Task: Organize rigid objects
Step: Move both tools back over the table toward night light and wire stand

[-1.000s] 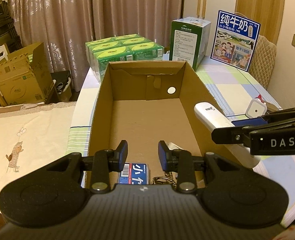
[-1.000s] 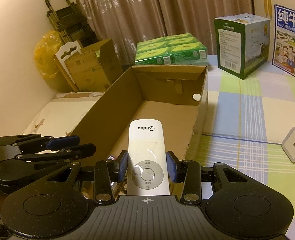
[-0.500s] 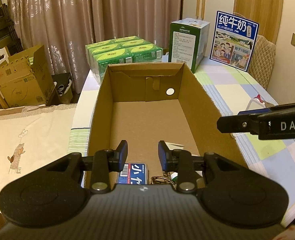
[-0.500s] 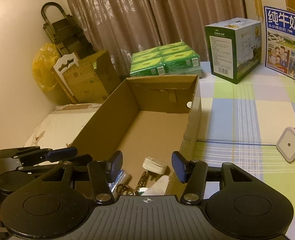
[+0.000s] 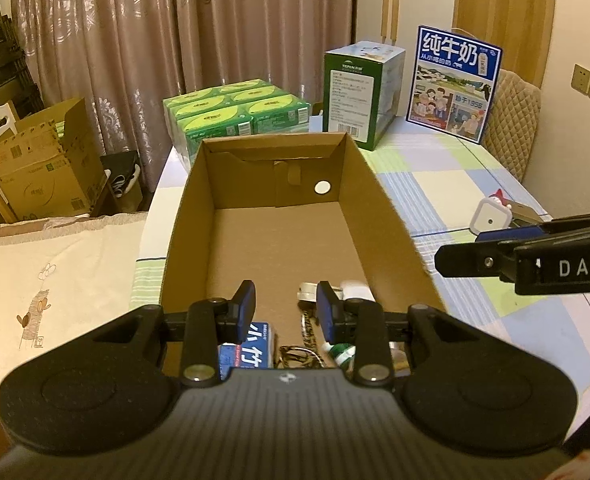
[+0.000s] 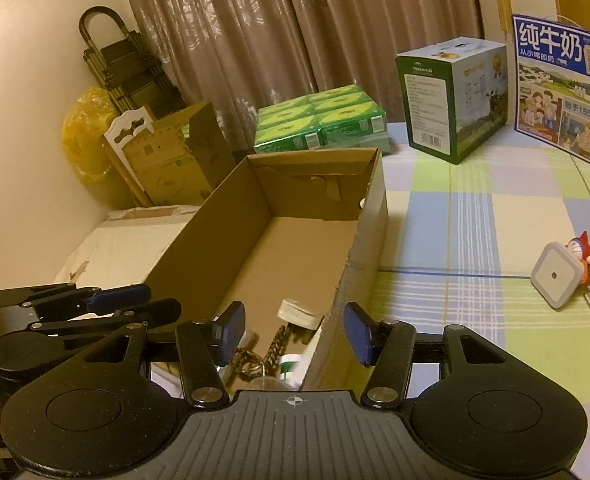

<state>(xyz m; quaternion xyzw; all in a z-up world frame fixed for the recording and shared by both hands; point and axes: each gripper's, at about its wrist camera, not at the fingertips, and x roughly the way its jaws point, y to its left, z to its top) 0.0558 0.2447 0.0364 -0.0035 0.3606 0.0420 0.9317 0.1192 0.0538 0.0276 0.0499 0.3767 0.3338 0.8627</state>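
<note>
Several items already lay at the near end of the cardboard box [image 6: 367, 216], both the left gripper [image 5: 285, 310] and right gripper [image 6: 293, 334] hung apart and empty, and the white square night light [image 6: 555, 276] and figurine [image 6: 583, 258] remained on the tablecloth [image 6: 455, 208] to the right.

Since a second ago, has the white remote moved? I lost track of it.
Yes. It left the right gripper, whose fingers are now open, and dropped into the cardboard box, its white end showing near the right wall.
</note>
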